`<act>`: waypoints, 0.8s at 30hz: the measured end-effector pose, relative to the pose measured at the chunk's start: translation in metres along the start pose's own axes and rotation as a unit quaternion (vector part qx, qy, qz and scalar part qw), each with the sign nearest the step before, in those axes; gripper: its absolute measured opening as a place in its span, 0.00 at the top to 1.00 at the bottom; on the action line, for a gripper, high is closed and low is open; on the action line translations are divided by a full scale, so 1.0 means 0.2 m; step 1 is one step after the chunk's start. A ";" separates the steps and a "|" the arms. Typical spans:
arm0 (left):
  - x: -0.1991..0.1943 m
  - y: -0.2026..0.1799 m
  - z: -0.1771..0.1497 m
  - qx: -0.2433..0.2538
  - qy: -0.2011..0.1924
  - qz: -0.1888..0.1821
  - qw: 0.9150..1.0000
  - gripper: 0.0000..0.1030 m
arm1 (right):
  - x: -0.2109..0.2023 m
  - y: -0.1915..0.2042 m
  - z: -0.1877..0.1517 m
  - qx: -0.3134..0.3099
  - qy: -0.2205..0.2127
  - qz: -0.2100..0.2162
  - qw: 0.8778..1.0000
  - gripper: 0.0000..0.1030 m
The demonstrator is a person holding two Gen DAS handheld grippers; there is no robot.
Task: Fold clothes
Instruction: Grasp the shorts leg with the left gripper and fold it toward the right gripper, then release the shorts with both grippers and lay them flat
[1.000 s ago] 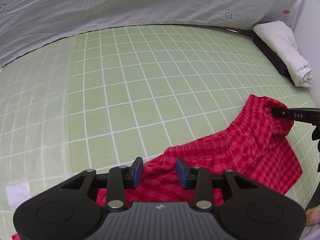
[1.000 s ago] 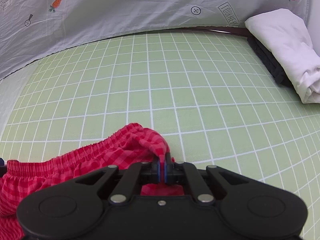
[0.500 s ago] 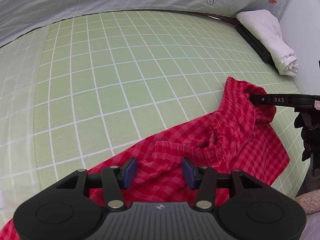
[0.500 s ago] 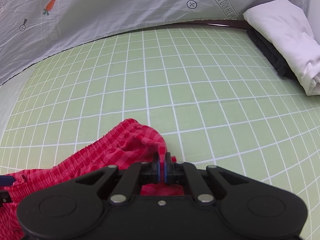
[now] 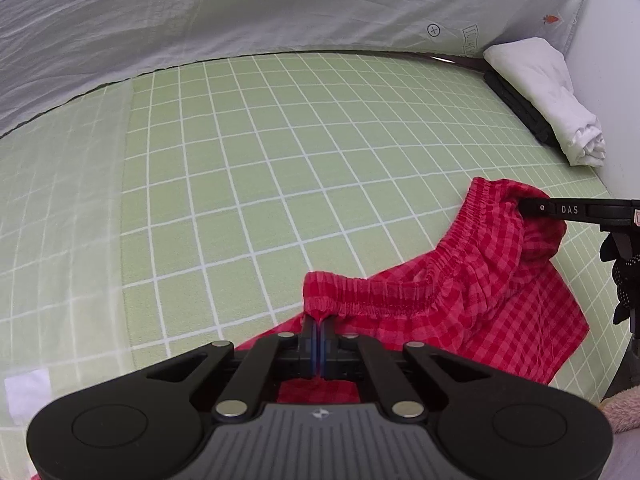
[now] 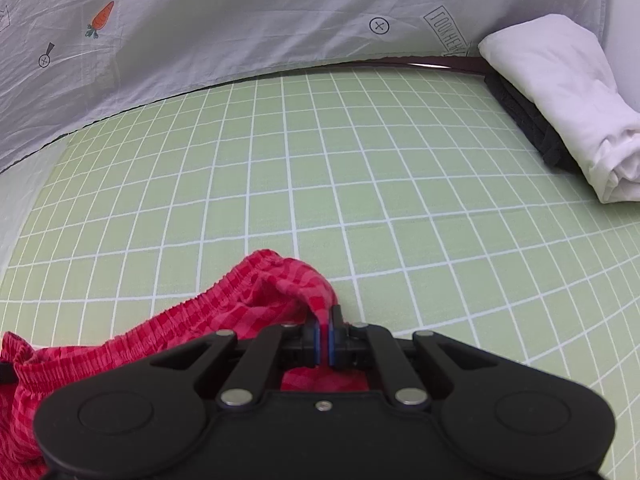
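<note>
Red checked shorts (image 5: 472, 304) with an elastic waistband lie on the green grid mat (image 5: 260, 168). My left gripper (image 5: 319, 328) is shut on the waistband at its left end. My right gripper (image 6: 324, 330) is shut on the waistband's other end and lifts it a little; the shorts (image 6: 200, 320) trail off to the left in the right wrist view. The right gripper (image 5: 532, 208) also shows in the left wrist view, coming in from the right.
A folded white garment (image 6: 568, 100) lies on a folded dark garment (image 6: 524, 116) at the mat's far right. A pale printed sheet (image 6: 240, 20) hangs behind the mat. A white wall (image 5: 616, 92) stands at the right.
My left gripper was open over the shorts and has shut on the waistband. The right gripper keeps its grip and has barely moved.
</note>
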State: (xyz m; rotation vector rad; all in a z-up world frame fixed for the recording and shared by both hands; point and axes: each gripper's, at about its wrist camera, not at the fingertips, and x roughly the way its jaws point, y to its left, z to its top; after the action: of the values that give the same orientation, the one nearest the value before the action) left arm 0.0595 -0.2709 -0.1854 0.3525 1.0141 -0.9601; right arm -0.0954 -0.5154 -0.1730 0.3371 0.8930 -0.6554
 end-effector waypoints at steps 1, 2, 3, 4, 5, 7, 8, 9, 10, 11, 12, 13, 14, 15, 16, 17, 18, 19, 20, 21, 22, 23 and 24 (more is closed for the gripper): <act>-0.04 0.03 0.03 -0.002 -0.012 0.004 1.000 1.00 | -0.01 0.01 0.02 -0.002 -0.005 0.001 1.000 0.96; -0.07 0.06 0.06 -0.004 -0.022 0.009 1.000 1.00 | -0.02 0.02 0.04 -0.004 -0.011 0.004 1.000 0.96; -0.10 0.09 0.09 -0.004 -0.033 0.015 0.999 1.00 | -0.03 0.04 0.08 -0.006 -0.016 0.009 1.000 0.96; -0.13 0.13 0.14 -0.004 -0.045 0.024 0.999 1.00 | -0.02 0.05 0.12 -0.009 -0.021 0.015 1.000 0.96; -0.15 0.17 0.18 -0.004 -0.057 0.032 0.998 1.00 | -0.02 0.08 0.16 -0.012 -0.026 0.021 0.999 0.96; -0.17 0.26 0.29 -0.004 -0.081 0.051 0.995 1.00 | 0.02 0.16 0.25 -0.019 -0.041 0.034 0.998 0.96; -0.17 0.31 0.35 -0.005 -0.095 0.064 0.993 1.00 | 0.05 0.20 0.31 -0.023 -0.050 0.040 0.998 0.96; -0.17 0.36 0.40 -0.013 -0.106 0.083 0.991 0.99 | 0.08 0.25 0.38 -0.026 -0.060 0.047 0.997 0.96; -0.15 0.41 0.46 -0.028 -0.115 0.109 0.987 0.98 | 0.11 0.29 0.44 -0.029 -0.070 0.053 0.996 0.96; -0.14 0.47 0.51 -0.043 -0.125 0.135 0.982 0.92 | 0.14 0.33 0.50 -0.033 -0.080 0.060 0.995 0.96; -0.13 0.53 0.56 -0.057 -0.134 0.161 0.976 0.85 | 0.17 0.37 0.56 -0.035 -0.090 0.066 0.993 0.95; -0.12 0.58 0.61 -0.072 -0.143 0.187 0.969 0.80 | 0.18 0.41 0.60 -0.039 -0.100 0.066 0.992 0.91; -0.11 0.64 0.67 -0.087 -0.151 0.212 0.962 0.76 | 0.19 0.45 0.63 -0.046 -0.107 0.062 0.991 0.72; -0.11 0.69 0.70 -0.097 -0.155 0.224 0.957 0.71 | 0.19 0.50 0.66 -0.053 -0.114 0.058 0.990 0.60; -0.13 0.72 0.71 -0.100 -0.154 0.222 0.958 0.67 | 0.20 0.55 0.69 -0.060 -0.120 0.054 0.989 0.59; -0.14 0.75 0.69 -0.104 -0.155 0.220 0.958 0.54 | 0.20 0.57 0.70 -0.068 -0.122 0.050 0.989 0.59; -0.16 0.76 0.67 -0.106 -0.155 0.219 0.958 0.43 | 0.20 0.58 0.67 -0.077 -0.120 0.047 0.989 0.58; -0.16 0.77 0.63 -0.109 -0.148 0.219 0.958 0.39 | 0.20 0.58 0.64 -0.082 -0.113 0.044 0.989 0.58; -0.15 0.78 0.56 -0.113 -0.134 0.219 0.960 0.38 | 0.22 0.55 0.59 -0.080 -0.098 0.039 0.991 0.58; -0.15 0.77 0.50 -0.118 -0.118 0.219 0.961 0.38 | 0.23 0.52 0.54 -0.076 -0.082 0.034 0.993 0.58; -0.14 0.76 0.42 -0.126 -0.100 0.221 0.962 0.38 | 0.25 0.48 0.49 -0.068 -0.065 0.026 0.995 0.58; -0.14 0.75 0.35 -0.136 -0.084 0.223 0.962 0.38 | 0.26 0.42 0.42 -0.056 -0.046 0.014 0.997 0.58; -0.13 0.74 0.29 -0.147 -0.071 0.223 0.961 0.38 | 0.27 0.37 0.37 -0.046 -0.031 0.003 0.998 0.57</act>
State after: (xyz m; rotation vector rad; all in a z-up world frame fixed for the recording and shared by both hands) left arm 0.2071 -0.2114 -0.1579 0.2434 0.8794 -0.4124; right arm 0.0222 -0.5191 -0.1730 0.2363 0.8599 -0.6139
